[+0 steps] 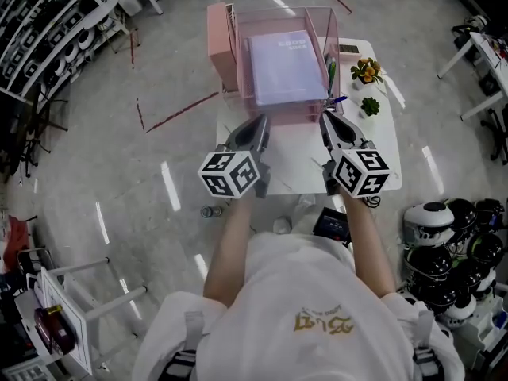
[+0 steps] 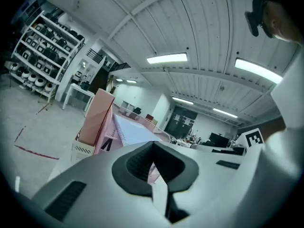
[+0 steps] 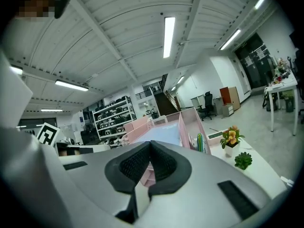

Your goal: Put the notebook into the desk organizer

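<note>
A pale lavender notebook (image 1: 286, 67) lies flat inside the clear pink desk organizer (image 1: 236, 54) at the far end of the small white table (image 1: 298, 173). The same notebook (image 2: 137, 131) shows as a light sheet in the left gripper view, and the notebook (image 3: 164, 136) sits between pink walls in the right gripper view. My left gripper (image 1: 255, 130) hovers just in front of the organizer's near left corner, jaws shut with nothing between them. At the near right corner my right gripper (image 1: 329, 124) is likewise shut and empty.
Pens (image 1: 331, 76) stand in a side slot of the organizer. A small orange-flowered pot (image 1: 366, 71) and a green succulent (image 1: 370, 105) sit on the table's right side. Helmets (image 1: 444, 236) are stacked on the floor at right; shelving (image 1: 48, 22) stands far left.
</note>
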`<state>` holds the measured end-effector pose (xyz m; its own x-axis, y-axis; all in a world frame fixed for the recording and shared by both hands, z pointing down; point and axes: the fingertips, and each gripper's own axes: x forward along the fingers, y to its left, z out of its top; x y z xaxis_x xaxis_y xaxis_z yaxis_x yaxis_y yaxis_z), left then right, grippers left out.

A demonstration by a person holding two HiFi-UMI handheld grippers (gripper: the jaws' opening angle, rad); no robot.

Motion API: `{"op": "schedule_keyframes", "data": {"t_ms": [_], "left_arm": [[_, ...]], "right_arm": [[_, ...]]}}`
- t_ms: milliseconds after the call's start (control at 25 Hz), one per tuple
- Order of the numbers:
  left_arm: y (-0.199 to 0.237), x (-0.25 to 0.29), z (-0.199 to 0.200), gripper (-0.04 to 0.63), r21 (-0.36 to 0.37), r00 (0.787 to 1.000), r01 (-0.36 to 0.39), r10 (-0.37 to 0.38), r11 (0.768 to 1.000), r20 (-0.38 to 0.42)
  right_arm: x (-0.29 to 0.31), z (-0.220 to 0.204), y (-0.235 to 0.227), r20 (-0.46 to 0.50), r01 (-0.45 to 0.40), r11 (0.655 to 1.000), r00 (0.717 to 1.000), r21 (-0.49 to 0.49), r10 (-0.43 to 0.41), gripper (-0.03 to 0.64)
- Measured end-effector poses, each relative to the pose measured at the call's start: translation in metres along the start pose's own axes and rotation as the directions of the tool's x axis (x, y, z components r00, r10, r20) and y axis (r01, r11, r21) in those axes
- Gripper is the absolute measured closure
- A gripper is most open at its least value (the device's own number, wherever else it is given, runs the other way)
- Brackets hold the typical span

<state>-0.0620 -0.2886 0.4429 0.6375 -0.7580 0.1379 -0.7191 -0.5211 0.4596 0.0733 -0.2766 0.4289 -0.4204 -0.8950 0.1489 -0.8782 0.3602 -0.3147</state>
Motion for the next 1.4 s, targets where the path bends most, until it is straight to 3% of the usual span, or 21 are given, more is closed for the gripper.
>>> {"op": "schedule_keyframes", "data": {"t_ms": [1400], "left_arm": [[-0.001,-0.002,-0.024,0.578,-0.045,0.999,-0.014,0.012,0.999,-0.037]], "right_arm": [[-0.019,-0.022,0.002,-0.038,0.026,1.000,0.999,-0.017,-0.027,0.606]]}}
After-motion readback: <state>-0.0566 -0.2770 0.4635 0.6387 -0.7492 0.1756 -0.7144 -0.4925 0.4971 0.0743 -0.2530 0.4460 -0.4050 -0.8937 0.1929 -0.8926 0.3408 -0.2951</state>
